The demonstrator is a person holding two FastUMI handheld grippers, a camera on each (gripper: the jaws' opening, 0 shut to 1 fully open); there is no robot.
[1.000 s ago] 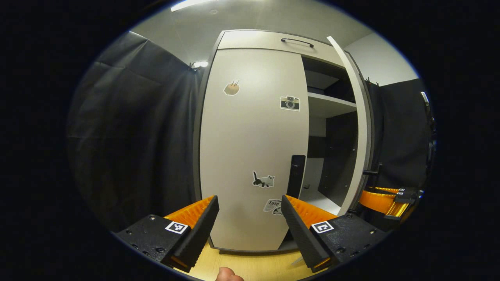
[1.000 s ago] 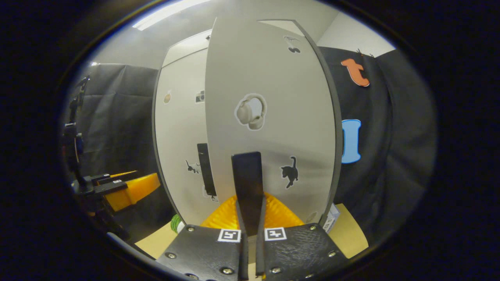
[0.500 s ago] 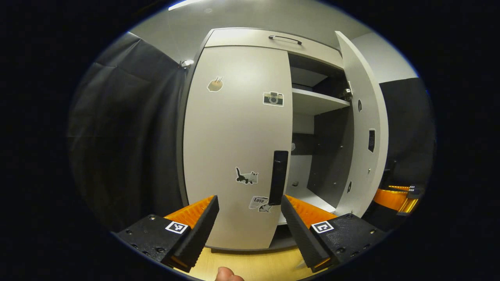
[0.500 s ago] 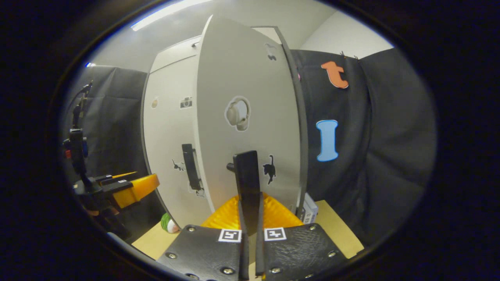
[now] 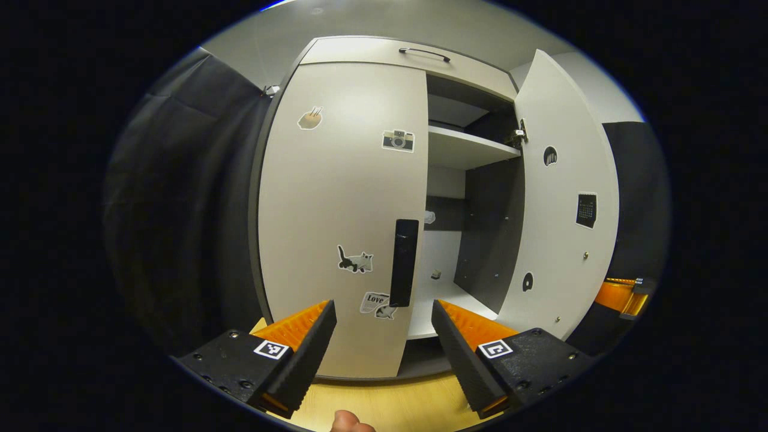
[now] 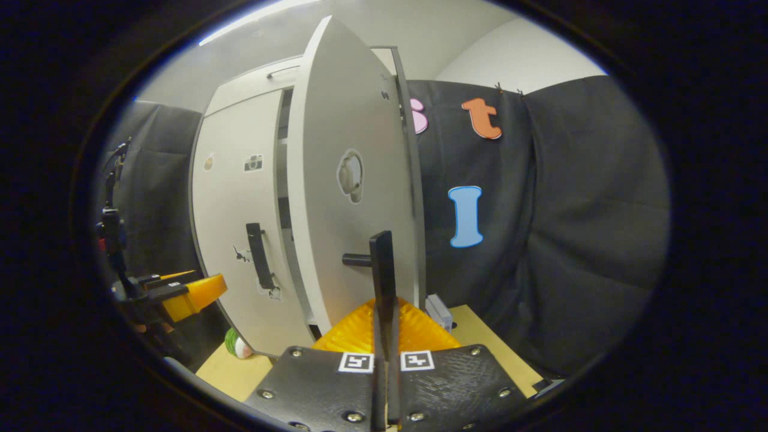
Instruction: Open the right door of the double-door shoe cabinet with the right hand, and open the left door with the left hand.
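Right door (image 5: 564, 216) of the shoe cabinet (image 5: 360, 54) swung much wider than a moment ago, smooth flat inside face showing, shelf (image 5: 468, 153) plain to see. Right gripper (image 6: 384, 336) squeezed tight on the thin, dark right door handle (image 6: 381, 270). Left door (image 5: 342, 210) shut flat, dotted with stickers, long dark left handle (image 5: 404, 261) untouched. Left gripper (image 5: 384, 336) wide apart, holding nothing, just in front of that handle. Pale wood floor (image 5: 384, 408) below.

Small bit (image 5: 436, 274) on the cabinet floor too tiny for us to identify, ball (image 6: 237, 345) half behind the left door (image 6: 231, 228), handle (image 6: 384, 282) base hidden by our fingers.
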